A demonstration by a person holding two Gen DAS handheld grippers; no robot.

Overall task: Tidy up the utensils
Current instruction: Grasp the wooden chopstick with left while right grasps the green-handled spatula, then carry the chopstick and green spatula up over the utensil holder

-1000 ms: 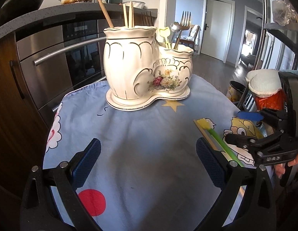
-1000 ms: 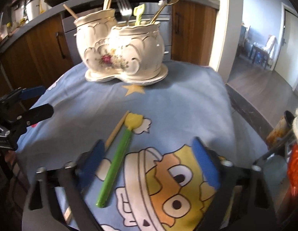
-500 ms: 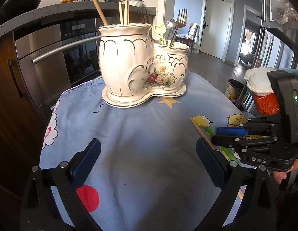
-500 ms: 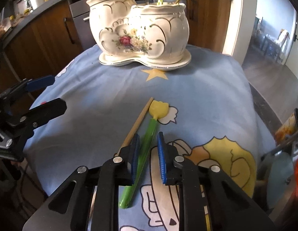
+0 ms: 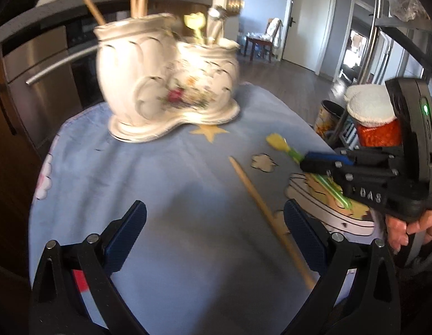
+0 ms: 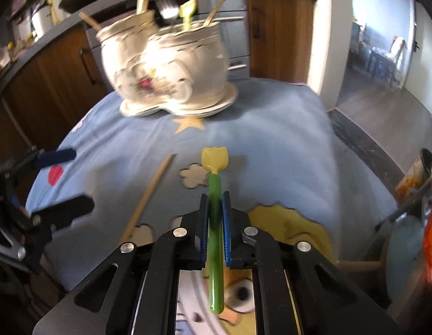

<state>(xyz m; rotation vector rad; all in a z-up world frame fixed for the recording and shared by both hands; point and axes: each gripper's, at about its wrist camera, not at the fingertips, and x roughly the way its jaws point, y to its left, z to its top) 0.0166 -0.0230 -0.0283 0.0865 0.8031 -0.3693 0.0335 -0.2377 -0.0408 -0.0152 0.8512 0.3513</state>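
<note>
The green spoon with the yellow tulip-shaped head sits between the blue pads of your right gripper; its jaws have just been closing and now clamp the green handle about midway, the yellow head sticking out ahead of the fingers and the tail end running back under the gripper. It hangs just above the blue cartoon cloth. Just to its left a wooden chopstick lies flat on the cloth, untouched, angled toward the holder. Farther back stands the cream two-pot ceramic holder, already stocked with chopsticks, a fork, a spoon and another yellow-headed piece; it is blurred. Your left gripper hovers over the cloth with its jaws spread wide and nothing between them, the chopstick passing close by its right finger.
</note>
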